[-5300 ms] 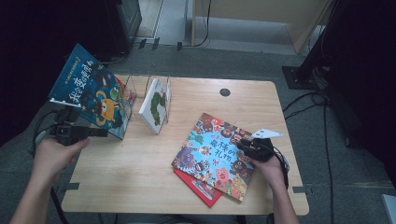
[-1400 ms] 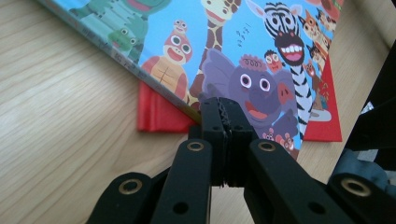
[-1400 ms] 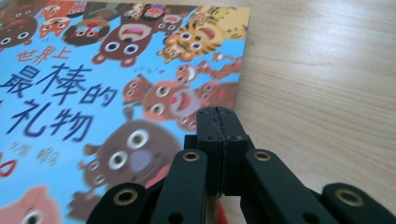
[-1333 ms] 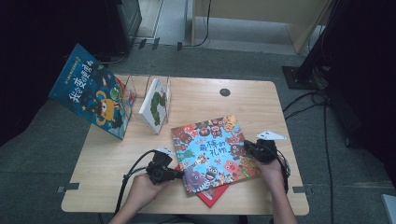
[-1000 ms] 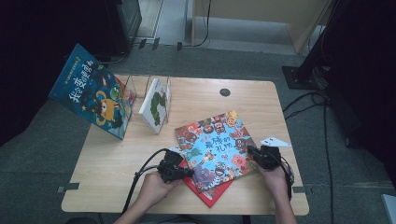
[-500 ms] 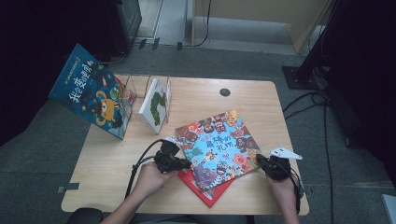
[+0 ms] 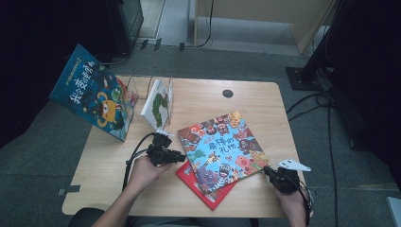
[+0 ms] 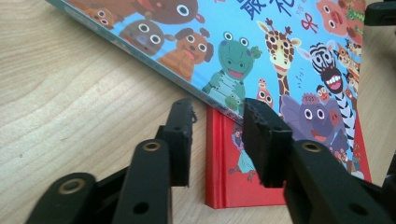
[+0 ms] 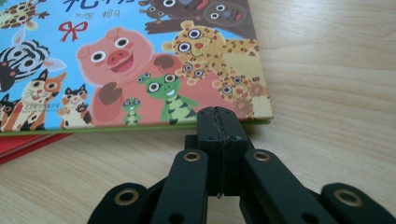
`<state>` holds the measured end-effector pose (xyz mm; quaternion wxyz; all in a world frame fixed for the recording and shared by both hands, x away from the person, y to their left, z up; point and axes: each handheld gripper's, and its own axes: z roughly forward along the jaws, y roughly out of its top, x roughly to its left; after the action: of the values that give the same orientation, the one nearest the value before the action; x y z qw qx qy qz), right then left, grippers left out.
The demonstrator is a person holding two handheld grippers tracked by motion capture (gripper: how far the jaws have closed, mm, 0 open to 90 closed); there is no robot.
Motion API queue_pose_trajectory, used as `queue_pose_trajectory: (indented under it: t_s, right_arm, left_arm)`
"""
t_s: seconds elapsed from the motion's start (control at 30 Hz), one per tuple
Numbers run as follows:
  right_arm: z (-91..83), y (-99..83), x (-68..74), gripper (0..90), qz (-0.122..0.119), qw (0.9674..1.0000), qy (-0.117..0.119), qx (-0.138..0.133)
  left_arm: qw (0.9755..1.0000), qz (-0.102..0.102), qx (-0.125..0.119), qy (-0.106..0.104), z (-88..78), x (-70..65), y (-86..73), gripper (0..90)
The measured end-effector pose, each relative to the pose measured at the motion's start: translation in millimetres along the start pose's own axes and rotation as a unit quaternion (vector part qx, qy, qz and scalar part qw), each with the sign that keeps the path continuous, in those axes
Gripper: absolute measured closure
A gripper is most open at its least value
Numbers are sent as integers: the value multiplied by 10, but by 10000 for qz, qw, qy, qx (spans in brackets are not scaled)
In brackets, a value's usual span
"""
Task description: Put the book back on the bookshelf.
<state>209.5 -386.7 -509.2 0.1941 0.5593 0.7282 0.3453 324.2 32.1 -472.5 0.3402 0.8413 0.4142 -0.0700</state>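
1. Where the high view looks down on the wooden surface point(image 7: 118, 165), the animal picture book point(image 7: 221, 149) lies flat and askew near the middle of the near half, on top of a red book point(image 7: 204, 190) that peeks out toward the near edge. The left claw point(image 7: 182, 155) sits just beside the animal book's left edge; the right claw point(image 7: 267, 171) sits at the book's near right corner, close to the surface's right edge. A blue book point(image 7: 92, 92) leans off the far left corner, and a white book point(image 7: 156, 104) stands in a clear rack point(image 7: 142, 85).
2. In the left gripper view, the left claw point(image 8: 217, 122) stands partly open after just parting, nothing held, with the red book's point(image 8: 233, 186) spine and the animal book's point(image 8: 261, 46) edge just ahead.
3. In the right gripper view, the right claw point(image 9: 219, 122) is fully closed and empty, at the animal book's point(image 9: 140, 60) green edge.
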Motion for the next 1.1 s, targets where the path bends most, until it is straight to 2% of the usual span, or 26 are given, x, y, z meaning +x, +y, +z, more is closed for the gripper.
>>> queue_pose_trajectory:
  t_s: [0.2,0.5,0.7,0.93,1.1]
  right_arm:
    - [22,25,-63,899,74,9999,103,-36]
    - [162,143,-229,898,198,9996,162,-128]
    - [269,240,-318,899,220,9995,157,-131]
    - [423,386,-385,900,209,9995,198,-163]
    - [522,473,-421,900,102,9996,237,-112]
  left_arm:
    - [9999,-56,-89,35,-37,69,-17,541]
    - [9997,-159,-90,171,-94,183,-72,501]
    - [9992,-307,-139,211,-104,275,-107,481]
    - [9986,-417,-231,240,-136,350,-148,463]
    - [9979,-501,-288,298,-146,412,-151,452]
